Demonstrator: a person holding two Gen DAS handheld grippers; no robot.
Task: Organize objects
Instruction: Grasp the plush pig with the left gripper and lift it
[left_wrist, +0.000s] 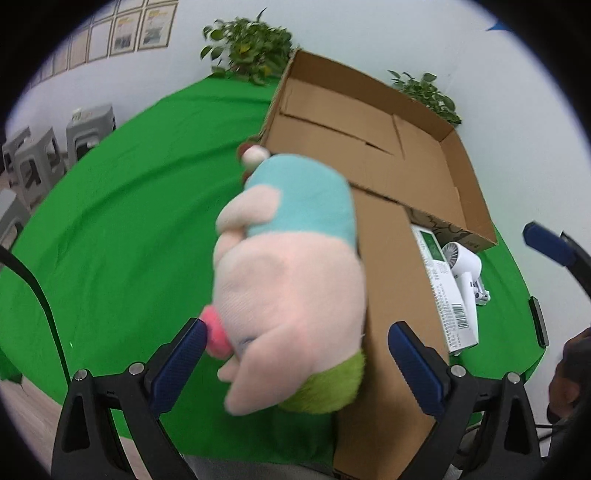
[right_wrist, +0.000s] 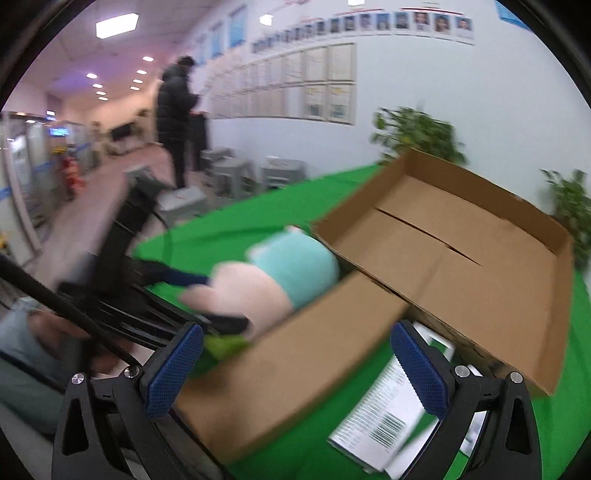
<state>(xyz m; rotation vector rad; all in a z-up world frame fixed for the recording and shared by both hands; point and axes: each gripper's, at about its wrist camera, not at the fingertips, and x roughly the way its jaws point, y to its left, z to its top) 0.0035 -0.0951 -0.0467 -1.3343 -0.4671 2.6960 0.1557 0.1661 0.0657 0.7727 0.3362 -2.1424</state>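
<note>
With the plush toy (left_wrist: 291, 280) between the left gripper's (left_wrist: 297, 363) wide-open jaws, ungripped, beside the cardboard box (left_wrist: 373, 155), closing on it seems next; the right gripper (right_wrist: 295, 367) gapes empty.

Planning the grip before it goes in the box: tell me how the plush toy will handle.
The plush toy looks soft and stuffed, so it probably squashes between the left gripper fingers. Likely light for its bulk. Its fuzzy fabric should resist slipping, though loose limbs may flop.

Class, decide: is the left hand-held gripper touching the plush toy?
Cannot tell. In the left wrist view the left hand-held gripper stands open around the plush toy; its left pad meets the toy's pink nose only in blur, and the right pad stands clear.
</note>
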